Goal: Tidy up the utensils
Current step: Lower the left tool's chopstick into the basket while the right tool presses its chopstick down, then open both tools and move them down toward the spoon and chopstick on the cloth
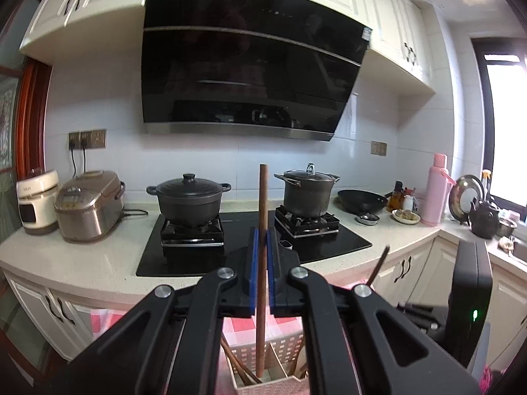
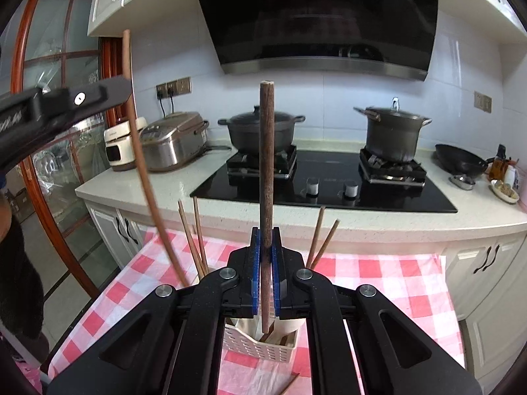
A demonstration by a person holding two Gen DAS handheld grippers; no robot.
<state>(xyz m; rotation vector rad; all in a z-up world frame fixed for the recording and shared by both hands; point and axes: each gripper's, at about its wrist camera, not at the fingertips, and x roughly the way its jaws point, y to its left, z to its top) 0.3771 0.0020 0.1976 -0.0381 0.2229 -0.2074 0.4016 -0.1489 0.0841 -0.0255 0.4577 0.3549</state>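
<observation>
My left gripper (image 1: pixel 262 233) is shut on a brown wooden chopstick (image 1: pixel 262 197) that stands upright between its blue pads. Its lower end hangs over a white perforated basket (image 1: pixel 283 345) holding several chopsticks. My right gripper (image 2: pixel 266 230) is shut on a second upright chopstick (image 2: pixel 266 148), whose tip reaches down into the same basket (image 2: pixel 253 345). More chopsticks (image 2: pixel 194 237) lean out of the basket on both sides. In the right wrist view the left gripper (image 2: pixel 112 93) shows at upper left with its long chopstick (image 2: pixel 138 151).
The basket sits on a red-and-white checked tablecloth (image 2: pixel 378 279) in front of a kitchen counter (image 2: pixel 395 223). On the counter are a black hob (image 2: pixel 322 191) with two pots, two rice cookers (image 2: pixel 171 141) at left and a wok (image 2: pixel 461 159) at right.
</observation>
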